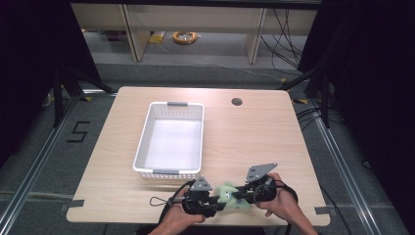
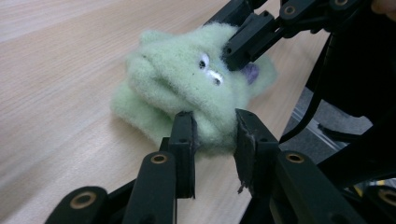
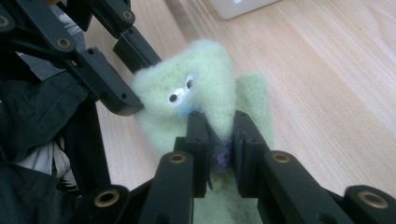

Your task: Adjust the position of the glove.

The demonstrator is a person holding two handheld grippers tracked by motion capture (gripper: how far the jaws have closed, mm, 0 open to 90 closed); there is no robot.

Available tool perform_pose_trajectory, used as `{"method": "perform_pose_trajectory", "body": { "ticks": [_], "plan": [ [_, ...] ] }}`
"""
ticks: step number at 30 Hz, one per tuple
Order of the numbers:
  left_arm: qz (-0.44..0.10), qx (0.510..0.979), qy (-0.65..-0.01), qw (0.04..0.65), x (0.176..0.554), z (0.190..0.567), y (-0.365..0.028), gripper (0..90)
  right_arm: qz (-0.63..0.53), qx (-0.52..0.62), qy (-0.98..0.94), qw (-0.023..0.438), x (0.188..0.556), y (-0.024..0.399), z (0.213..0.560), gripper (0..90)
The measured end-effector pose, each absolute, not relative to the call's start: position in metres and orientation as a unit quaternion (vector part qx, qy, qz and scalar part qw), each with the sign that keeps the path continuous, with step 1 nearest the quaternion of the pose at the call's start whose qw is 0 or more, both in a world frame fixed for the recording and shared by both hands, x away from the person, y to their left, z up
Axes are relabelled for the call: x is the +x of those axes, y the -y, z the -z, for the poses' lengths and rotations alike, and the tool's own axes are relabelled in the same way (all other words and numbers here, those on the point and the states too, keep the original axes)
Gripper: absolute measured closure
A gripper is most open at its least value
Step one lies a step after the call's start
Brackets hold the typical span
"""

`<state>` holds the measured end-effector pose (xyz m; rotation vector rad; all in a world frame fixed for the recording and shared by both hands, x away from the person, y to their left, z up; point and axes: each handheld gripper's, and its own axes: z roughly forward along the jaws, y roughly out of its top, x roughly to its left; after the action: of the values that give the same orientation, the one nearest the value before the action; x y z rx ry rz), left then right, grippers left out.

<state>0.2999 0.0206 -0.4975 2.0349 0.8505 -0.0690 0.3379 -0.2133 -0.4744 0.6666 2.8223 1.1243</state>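
Observation:
A pale green fuzzy toy (image 1: pixel 227 192) with small googly eyes lies near the table's front edge, between the two grippers. In the left gripper view my left gripper (image 2: pixel 214 137) is shut on the toy (image 2: pixel 187 88), pinching its near end. My right gripper (image 3: pixel 219 140) is shut on a purple part at the other end of the toy (image 3: pixel 205 84). From above, the left gripper (image 1: pixel 210 199) and the right gripper (image 1: pixel 244 193) face each other, each held by a hand, with the toy spanning the gap.
A white perforated basket (image 1: pixel 171 139) with grey handles stands on the wooden table (image 1: pixel 254 142), just behind the grippers. A round cable hole (image 1: pixel 237 102) sits near the far edge. The table's front edge runs right below the hands.

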Motion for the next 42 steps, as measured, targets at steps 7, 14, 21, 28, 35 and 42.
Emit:
{"method": "perform_pose_trajectory", "body": {
  "ticks": [7, 14, 21, 28, 35, 42],
  "plan": [
    [0.024, 0.825, -0.342, 0.449, 0.298, 0.498, -0.019, 66.5, -0.359, 0.223, -0.906, 0.014, 0.34, 0.213, 0.476, 72.0],
    [0.017, 0.843, -0.319, 0.433, 0.292, 0.494, -0.022, 52.9, -0.376, 0.262, -0.889, 0.022, 0.337, 0.219, 0.472, 53.6],
    [0.009, 0.834, -0.336, 0.437, 0.295, 0.487, -0.033, 42.9, -0.393, 0.313, -0.864, 0.044, 0.324, 0.233, 0.461, 44.4],
    [0.023, 0.804, -0.386, 0.452, 0.306, 0.485, -0.044, 40.8, -0.392, 0.405, -0.824, 0.046, 0.311, 0.254, 0.467, 40.8],
    [0.029, 0.795, -0.407, 0.448, 0.313, 0.489, -0.041, 42.0, -0.392, 0.415, -0.819, 0.054, 0.309, 0.257, 0.476, 40.8],
    [0.034, 0.795, -0.416, 0.441, 0.316, 0.492, -0.034, 44.6, -0.384, 0.411, -0.825, 0.05, 0.31, 0.25, 0.481, 40.9]
  ]
}}
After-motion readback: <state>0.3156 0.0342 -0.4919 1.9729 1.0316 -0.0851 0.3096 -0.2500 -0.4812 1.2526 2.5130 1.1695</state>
